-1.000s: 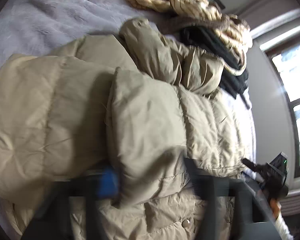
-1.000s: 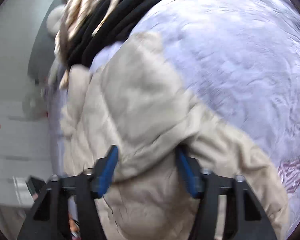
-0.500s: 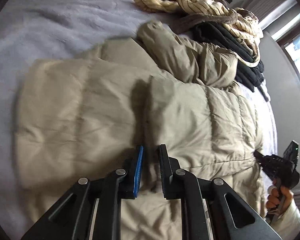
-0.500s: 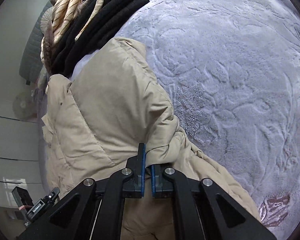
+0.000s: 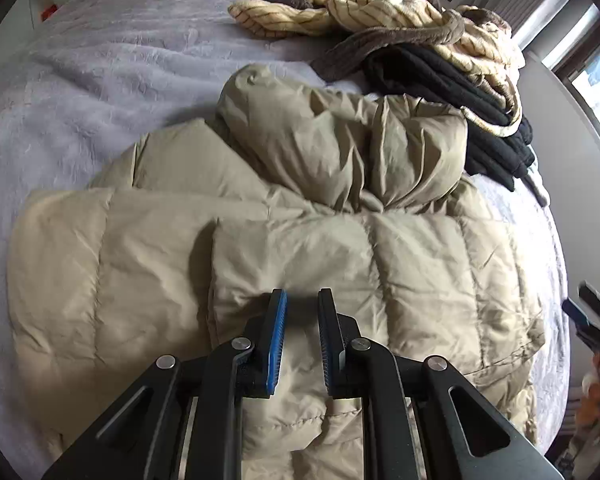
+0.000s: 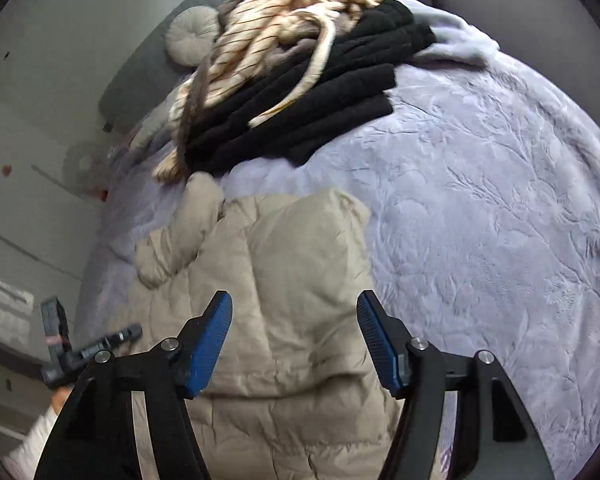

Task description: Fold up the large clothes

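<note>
One beige puffer jacket (image 5: 284, 248) lies partly folded on a lavender-grey blanket (image 5: 100, 64), directly ahead of and under both pairs of fingers. One sleeve (image 5: 332, 148) bunches at its far end. Left gripper (image 5: 302, 300) hovers w/ fingers (image 5: 277, 332) slightly apart, nothing pinched btwn them, tips just over a folded panel. Right gripper (image 6: 295, 300) has fingers (image 6: 212, 332) spread wide above the jacket, empty. Beyond the fingertips: one stack of black clothing (image 6: 324, 92) w/ one cream striped garment (image 6: 284, 12) draped on top; one round cushion (image 6: 190, 36) farther back.
</note>
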`<state>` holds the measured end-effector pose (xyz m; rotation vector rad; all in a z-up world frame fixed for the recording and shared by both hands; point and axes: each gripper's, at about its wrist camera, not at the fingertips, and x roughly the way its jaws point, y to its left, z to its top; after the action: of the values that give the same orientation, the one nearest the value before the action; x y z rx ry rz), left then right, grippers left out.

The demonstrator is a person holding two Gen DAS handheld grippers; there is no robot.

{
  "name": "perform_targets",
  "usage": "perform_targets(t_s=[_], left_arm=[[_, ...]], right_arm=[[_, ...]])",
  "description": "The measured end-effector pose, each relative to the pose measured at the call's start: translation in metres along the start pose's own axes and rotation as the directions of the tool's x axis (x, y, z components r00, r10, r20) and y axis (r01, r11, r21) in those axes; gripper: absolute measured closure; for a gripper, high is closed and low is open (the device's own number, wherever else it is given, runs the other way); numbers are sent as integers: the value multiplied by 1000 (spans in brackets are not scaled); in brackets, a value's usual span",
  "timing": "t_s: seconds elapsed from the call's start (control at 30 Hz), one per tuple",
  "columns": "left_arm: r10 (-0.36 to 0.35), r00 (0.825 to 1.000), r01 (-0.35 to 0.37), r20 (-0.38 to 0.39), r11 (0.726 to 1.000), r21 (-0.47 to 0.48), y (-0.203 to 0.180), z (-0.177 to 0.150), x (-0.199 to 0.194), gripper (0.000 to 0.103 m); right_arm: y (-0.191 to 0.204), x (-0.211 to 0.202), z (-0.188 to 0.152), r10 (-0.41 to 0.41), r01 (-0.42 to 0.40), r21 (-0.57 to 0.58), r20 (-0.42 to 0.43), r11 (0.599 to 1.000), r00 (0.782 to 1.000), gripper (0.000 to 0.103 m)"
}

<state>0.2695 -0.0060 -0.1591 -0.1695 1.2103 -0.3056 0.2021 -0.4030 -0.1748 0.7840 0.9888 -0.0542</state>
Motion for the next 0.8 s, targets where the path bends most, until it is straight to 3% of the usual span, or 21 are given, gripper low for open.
perform_targets(t_s=[0.1, 0.13, 0.17, 0.2, 0.27, 0.33, 0.4, 0.67, 0.8], left_arm=[[1, 1000, -1, -1, 1000, -10, 2, -6, 3, 86], [1, 1000, -1, -1, 1000, -12, 3, -7, 4, 86], [1, 1000, -1, -2, 1000, -12, 4, -8, 5, 86], [13, 1000, -13, -2, 1000, -10, 4, -9, 6, 86], [29, 1000, -29, -4, 1000, -7, 4, -9, 11, 86], [16, 1000, -16, -4, 1000, -18, 7, -10, 16, 86], [0, 1000, 0, -3, 1000, -20, 7, -14, 21, 86], [6, 1000, -6, 19, 1000, 18, -2, -24, 33, 86], [12, 1000, -13, 21, 999, 32, -3, -21, 27, 86]], right_arm=[[-56, 49, 17, 88, -62, 282, -82, 957, 993, 44], [-68, 65, 17, 152, -104, 368, -102, 924, 983, 63], [-70, 74, 16, 207, -147, 406, -109, 902, 972, 89], [-66, 77, 16, 235, -176, 403, -102, 898, 967, 91], [-45, 71, 21, 207, -174, 285, -90, 943, 974, 93], [-31, 68, 22, 111, -91, 167, -111, 982, 988, 93], [-32, 75, 21, 6, 6, 88, -133, 996, 991, 93], [-34, 92, 7, -165, 160, -55, -90, 986, 982, 93], [-8, 78, 1, -300, 285, -209, -42, 936, 953, 91]])
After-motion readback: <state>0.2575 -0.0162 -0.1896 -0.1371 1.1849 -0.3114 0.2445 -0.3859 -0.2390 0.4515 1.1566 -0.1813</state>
